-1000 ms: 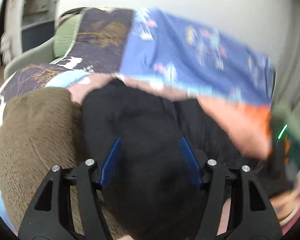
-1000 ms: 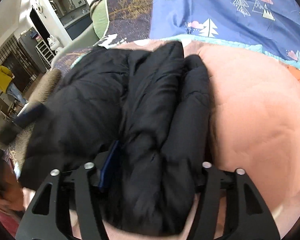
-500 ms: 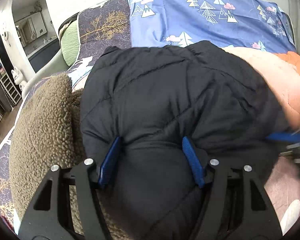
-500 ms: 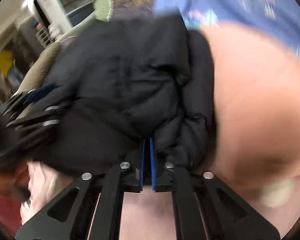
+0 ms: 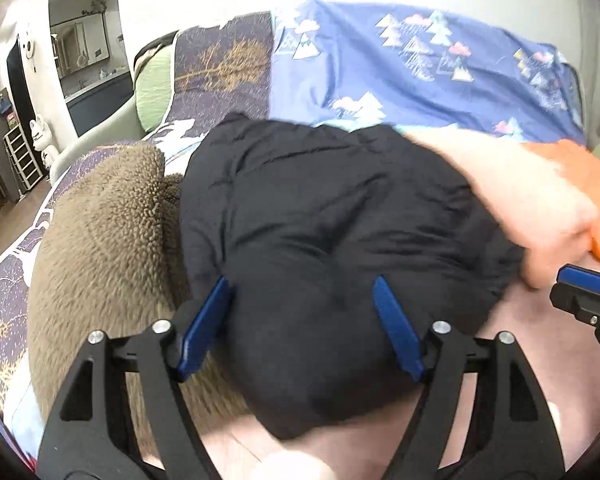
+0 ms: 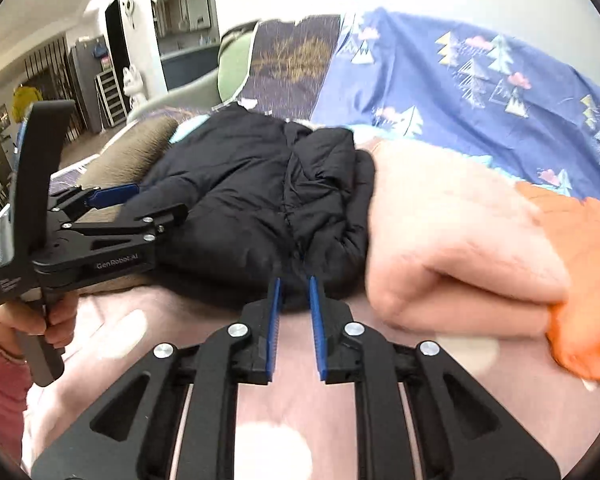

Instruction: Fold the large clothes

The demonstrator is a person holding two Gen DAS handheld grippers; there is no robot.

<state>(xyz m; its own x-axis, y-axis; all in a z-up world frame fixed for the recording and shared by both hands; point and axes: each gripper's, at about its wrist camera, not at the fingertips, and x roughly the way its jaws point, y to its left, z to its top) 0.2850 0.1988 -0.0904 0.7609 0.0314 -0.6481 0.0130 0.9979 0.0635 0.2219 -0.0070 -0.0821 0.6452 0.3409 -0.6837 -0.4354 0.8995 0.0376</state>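
Note:
A black puffer jacket [image 5: 332,216] lies bundled on the bed, also seen in the right wrist view as the jacket [image 6: 260,200]. My left gripper [image 5: 300,280] straddles its near bulge. Its jaws are opening, and the jacket's padding sits between the blue pads [image 5: 204,328]. From the side, the left gripper [image 6: 140,206] stands at the jacket's left edge, held by a hand [image 6: 32,320]. My right gripper [image 6: 294,280] sits just in front of the jacket's near edge. Its jaws are opening, a narrow gap apart, with nothing between them. The right gripper [image 5: 580,292] shows at the left wrist view's right edge.
A brown fleece garment [image 5: 100,240] lies left of the jacket. A folded pink garment [image 6: 452,240] and an orange one [image 6: 580,260] lie to its right. A pink blanket [image 6: 300,408] covers the near bed. Behind are a blue tree-print sheet [image 5: 420,72] and a dark cover [image 5: 220,68].
My right gripper closed at the jacket's near edge, then drew back with its jaws slightly parted. My left gripper's jaws have spread wider around the jacket's bulge.

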